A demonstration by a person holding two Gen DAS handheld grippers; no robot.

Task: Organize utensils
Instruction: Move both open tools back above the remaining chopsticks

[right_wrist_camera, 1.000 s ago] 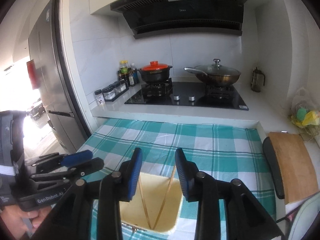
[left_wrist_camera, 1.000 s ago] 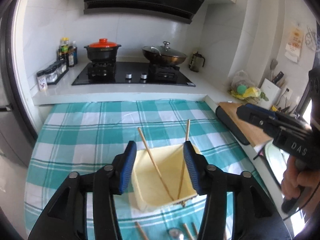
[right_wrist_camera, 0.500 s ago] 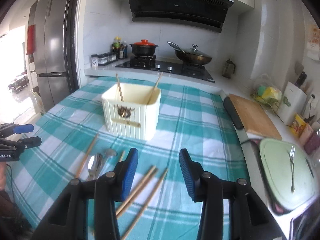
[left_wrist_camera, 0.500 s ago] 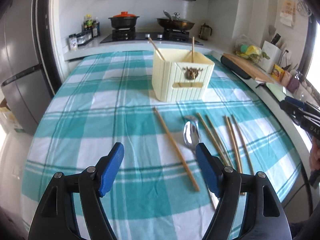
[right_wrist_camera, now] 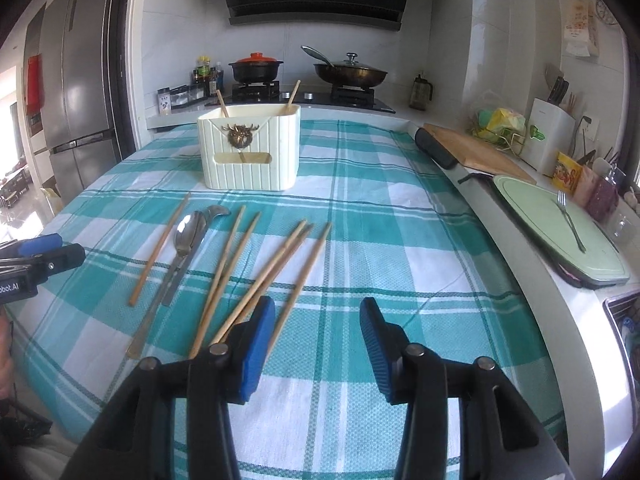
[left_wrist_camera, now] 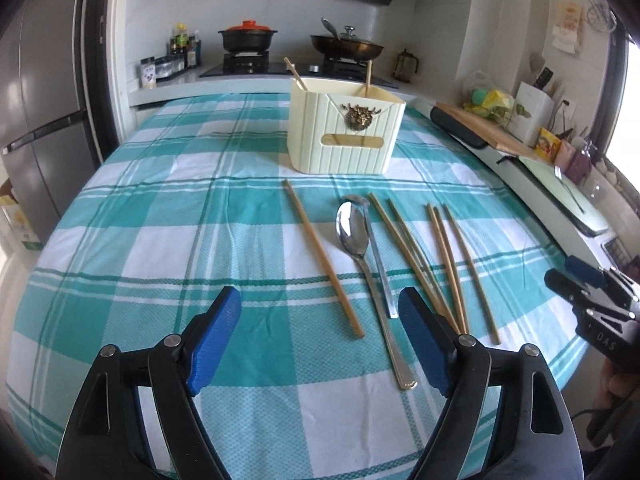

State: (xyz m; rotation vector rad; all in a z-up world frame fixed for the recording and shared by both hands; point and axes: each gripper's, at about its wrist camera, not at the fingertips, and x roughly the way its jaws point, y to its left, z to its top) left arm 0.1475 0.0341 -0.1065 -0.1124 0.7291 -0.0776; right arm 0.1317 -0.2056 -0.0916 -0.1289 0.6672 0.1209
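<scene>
The left gripper (left_wrist_camera: 320, 336) hangs low over the cloth (left_wrist_camera: 160, 208) with its jaws opening and nothing between them. Just ahead of it lies a single chopstick (left_wrist_camera: 322, 258), its near end almost in the gap between the jaws. A little to the right of that chopstick lie two spoons (left_wrist_camera: 354, 236), one partly over the other, and their handles reach toward the right jaw. I think this gripper is lined up so because the single chopstick is the easiest piece to take: it lies apart from the others.

The right gripper (right_wrist_camera: 318, 344) is also released, its jaws opening and empty. The near ends of the loose chopsticks (right_wrist_camera: 264, 276) lie at its left jaw and partly under it; bare cloth fills the gap. They are spread like a fan and some cross each other, so taking only one may disturb its neighbours.

Far ahead of both grippers stands the holder (right_wrist_camera: 250, 156), upright, with two chopsticks (right_wrist_camera: 294, 94) already leaning inside it. It is open on top, probably so that long pieces can be dropped in from above. Most of the task is not yet done, because the spoons and about six chopsticks are on the cloth.
</scene>
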